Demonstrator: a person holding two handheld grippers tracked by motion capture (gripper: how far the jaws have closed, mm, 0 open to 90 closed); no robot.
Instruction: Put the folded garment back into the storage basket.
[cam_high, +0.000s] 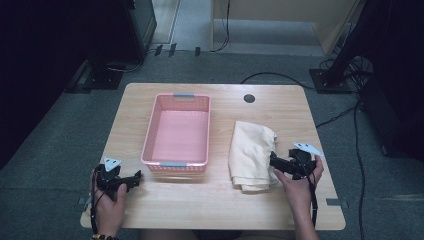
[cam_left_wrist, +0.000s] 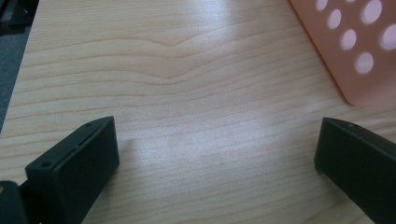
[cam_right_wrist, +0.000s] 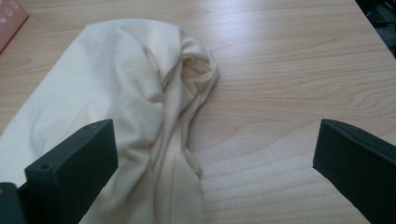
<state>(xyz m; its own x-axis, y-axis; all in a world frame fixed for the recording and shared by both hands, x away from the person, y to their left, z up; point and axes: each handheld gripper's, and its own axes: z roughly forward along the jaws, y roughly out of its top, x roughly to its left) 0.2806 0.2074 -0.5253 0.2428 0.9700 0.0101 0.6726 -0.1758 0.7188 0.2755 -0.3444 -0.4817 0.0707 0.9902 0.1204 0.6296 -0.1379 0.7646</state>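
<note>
A cream folded cloth (cam_high: 250, 152) lies on the wooden table (cam_high: 220, 205), right of a pink perforated basket (cam_high: 177, 131) that holds nothing. My right gripper (cam_high: 278, 162) is at the cloth's right edge, jaws open; in the right gripper view the cloth (cam_right_wrist: 126, 107) bunches up between and past the jaws, the left jaw over its fabric. My left gripper (cam_high: 131, 180) rests open on bare wood near the basket's front left corner (cam_left_wrist: 359, 51), nothing between its jaws.
A round cable hole (cam_high: 249, 98) sits near the table's far edge. Cables (cam_high: 345, 112) trail over the grey floor to the right. A dark stand base (cam_high: 332, 80) is beyond the far right corner.
</note>
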